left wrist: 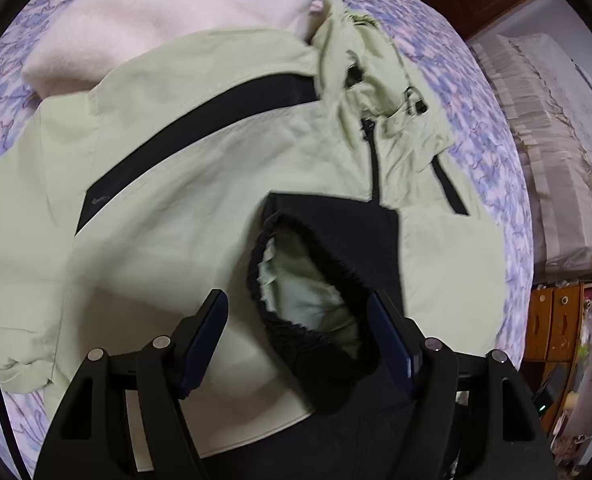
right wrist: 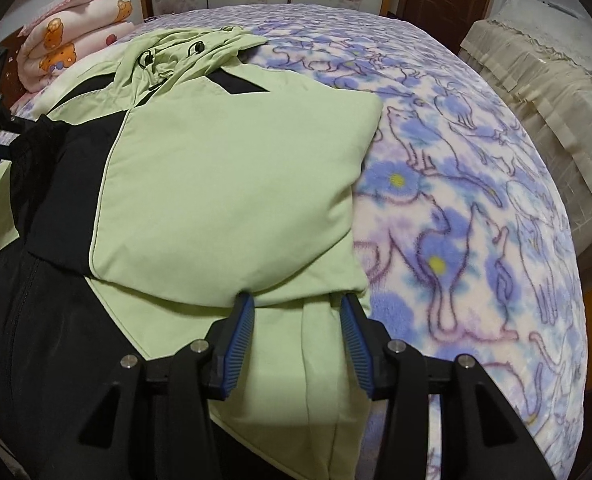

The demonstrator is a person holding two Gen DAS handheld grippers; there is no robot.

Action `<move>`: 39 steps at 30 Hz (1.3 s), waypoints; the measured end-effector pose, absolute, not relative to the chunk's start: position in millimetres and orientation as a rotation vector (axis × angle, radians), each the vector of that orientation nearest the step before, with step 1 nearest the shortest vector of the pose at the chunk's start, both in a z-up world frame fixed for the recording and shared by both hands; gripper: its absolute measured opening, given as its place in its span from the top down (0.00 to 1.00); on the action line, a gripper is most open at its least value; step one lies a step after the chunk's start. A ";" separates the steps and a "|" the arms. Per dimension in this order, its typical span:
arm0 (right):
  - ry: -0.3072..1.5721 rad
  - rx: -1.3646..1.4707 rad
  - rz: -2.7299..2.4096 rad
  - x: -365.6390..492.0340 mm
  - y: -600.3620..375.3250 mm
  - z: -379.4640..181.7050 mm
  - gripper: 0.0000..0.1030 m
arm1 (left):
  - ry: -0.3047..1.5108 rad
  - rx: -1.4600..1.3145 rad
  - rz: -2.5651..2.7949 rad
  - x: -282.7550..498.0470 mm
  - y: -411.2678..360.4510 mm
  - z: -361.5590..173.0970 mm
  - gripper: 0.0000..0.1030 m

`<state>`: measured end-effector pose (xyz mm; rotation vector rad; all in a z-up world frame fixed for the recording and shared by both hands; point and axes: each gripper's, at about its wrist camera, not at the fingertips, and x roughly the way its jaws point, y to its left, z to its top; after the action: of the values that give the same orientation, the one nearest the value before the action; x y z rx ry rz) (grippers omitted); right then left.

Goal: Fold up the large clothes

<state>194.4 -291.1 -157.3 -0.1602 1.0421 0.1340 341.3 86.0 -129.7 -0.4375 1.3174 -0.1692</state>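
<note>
I'm hovering both grippers, left gripper [left wrist: 296, 320] and right gripper [right wrist: 296, 312], fingers apart over the pale green and black hooded jacket [right wrist: 224, 184], so I'm squaring the black elastic sleeve cuff [left wrist: 296, 276] before pinching.

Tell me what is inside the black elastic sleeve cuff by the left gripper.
Inside the black elastic sleeve cuff, pale green lining fabric shows, gathered at the rim. Deeper in, the sleeve is hidden. The open left gripper straddles the cuff without closing on it.

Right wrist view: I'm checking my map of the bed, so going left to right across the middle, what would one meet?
Black jacket panel → light green folded panel → cat-print floral blanket → beige covered furniture at the right edge.
</note>
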 end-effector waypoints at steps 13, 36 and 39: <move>1.035 -0.155 0.139 187.8 -288.6 -158.2 0.56 | 1.384 -0.247 -0.013 353.7 64.6 -124.5 0.31; 0.999 -0.192 0.093 219.0 -307.1 -167.5 0.56 | 1.307 -0.257 -0.030 324.8 105.4 -135.1 0.91; 0.956 -0.147 0.067 223.5 -308.9 -160.4 0.89 | 1.236 -0.281 -0.042 326.8 100.4 -117.6 0.92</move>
<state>223.5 -308.9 -160.4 -0.1466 0.9559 0.0675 326.8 100.4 -117.6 -0.2807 1.2357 -0.0424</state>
